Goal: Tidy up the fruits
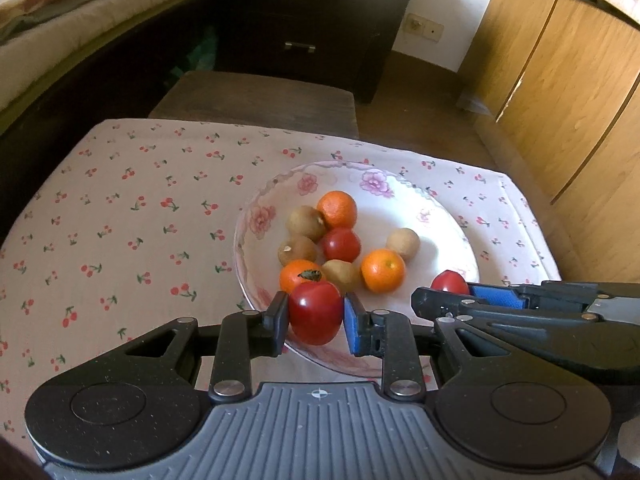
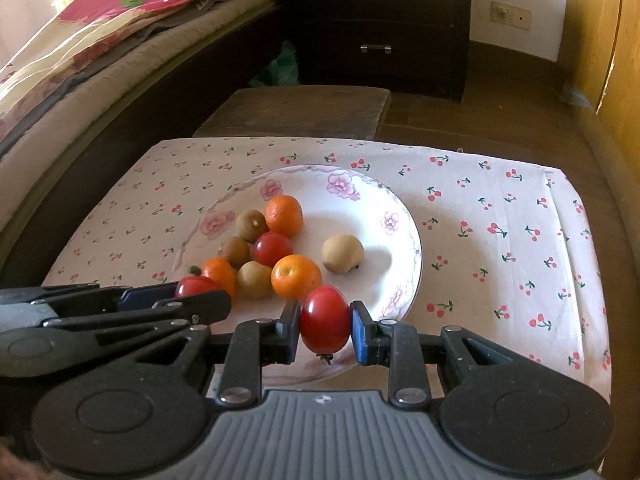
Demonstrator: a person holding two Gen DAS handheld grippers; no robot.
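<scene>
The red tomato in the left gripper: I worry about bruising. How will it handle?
The tomato looks glossy and smooth, so probably slippery between the left gripper pads. It seems thin-skinned, likely bruising under hard squeezing. Being round, it would probably roll if released.

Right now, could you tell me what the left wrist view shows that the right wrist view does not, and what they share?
Only the left wrist view shows broad wooden cupboard doors on its right and the stem end of the left gripper's tomato.

Only the right wrist view shows the red floral bedding clearly and the stem under the right gripper's tomato.

Both show the flowered plate of fruit on the cherry-print cloth and the dark drawers.
</scene>
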